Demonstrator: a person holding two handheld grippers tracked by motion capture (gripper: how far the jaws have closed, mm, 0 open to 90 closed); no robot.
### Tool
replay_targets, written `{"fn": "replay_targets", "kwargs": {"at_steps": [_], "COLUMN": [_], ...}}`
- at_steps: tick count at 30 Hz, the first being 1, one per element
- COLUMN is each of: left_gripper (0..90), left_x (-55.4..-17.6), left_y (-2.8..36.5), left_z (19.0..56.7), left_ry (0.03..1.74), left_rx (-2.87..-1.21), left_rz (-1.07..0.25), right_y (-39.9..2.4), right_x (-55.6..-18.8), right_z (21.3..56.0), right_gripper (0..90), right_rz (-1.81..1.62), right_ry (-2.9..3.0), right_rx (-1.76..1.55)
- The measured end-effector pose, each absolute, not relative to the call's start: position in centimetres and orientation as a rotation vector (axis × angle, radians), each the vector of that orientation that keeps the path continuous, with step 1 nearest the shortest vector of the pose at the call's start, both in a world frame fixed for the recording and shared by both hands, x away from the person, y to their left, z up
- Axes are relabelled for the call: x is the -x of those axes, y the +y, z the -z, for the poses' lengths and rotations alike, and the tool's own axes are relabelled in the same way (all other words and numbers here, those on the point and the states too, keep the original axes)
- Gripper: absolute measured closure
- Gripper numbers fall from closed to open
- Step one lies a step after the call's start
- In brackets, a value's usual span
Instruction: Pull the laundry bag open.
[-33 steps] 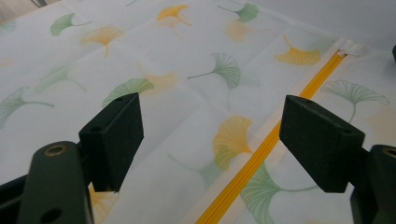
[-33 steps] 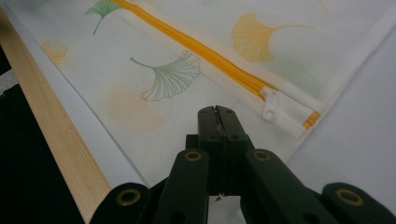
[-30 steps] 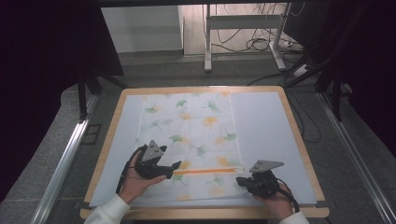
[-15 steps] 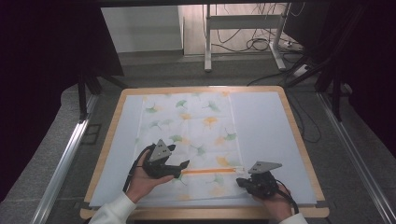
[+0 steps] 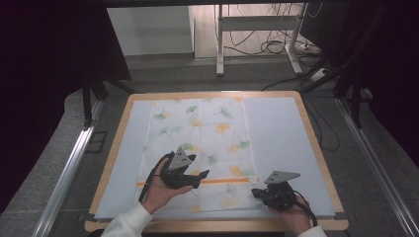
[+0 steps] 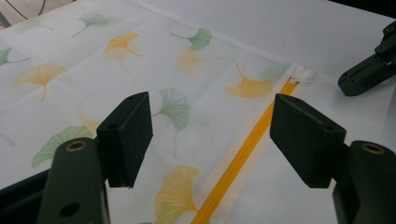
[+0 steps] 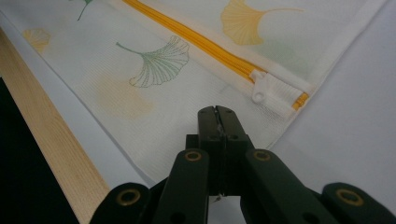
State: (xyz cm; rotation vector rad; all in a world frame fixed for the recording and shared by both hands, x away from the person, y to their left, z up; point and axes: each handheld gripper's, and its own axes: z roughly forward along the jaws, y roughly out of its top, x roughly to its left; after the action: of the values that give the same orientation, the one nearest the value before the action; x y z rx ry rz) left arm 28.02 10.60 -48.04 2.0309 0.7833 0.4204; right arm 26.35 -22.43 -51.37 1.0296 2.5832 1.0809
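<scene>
My right tool (image 7: 217, 110) is clenched on the mesh laundry bag (image 5: 202, 143), which lies flat mid-tabletop; my left tool (image 6: 212, 133), jaws spread and just now narrowing, hovers over its zipper (image 6: 243, 156). Light, limp, slippery: I'd pinch the zipper end.

Zipper (image 6: 243, 154) cut off at bottom edge; mesh bag (image 7: 154, 93) runs past top edge.

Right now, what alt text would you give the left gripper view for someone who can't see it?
The left gripper's two black jaws stand apart, having just been closing, above a white mesh bag printed with ginkgo leaves, nothing pressed between them. The bag's yellow zipper runs up to a white slider, near the tip of the right gripper.
</scene>
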Motion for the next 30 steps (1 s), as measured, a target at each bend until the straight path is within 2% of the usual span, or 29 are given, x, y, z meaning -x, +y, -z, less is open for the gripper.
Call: {"fn": "replay_targets", "kwargs": {"at_steps": [4,30], "left_gripper": [33.4,35.1], "left_x": [-28.1,-28.9], "left_y": [10.1,6.5], "left_z": [48.1,48.6], "left_ry": [0.767,0.692], "left_rx": [-2.053,-2.121], "left_rz": [-0.421,-0.345], "right_y": [-22.5,-22.8], "right_x": [-26.4,-26.3], "right_z": [51.4,51.6], "right_gripper": [89.0,89.0], "right_rz": [-1.081,-1.066], "right_ry": [2.586,2.608], "right_rx": [-1.033,-1.066]}}
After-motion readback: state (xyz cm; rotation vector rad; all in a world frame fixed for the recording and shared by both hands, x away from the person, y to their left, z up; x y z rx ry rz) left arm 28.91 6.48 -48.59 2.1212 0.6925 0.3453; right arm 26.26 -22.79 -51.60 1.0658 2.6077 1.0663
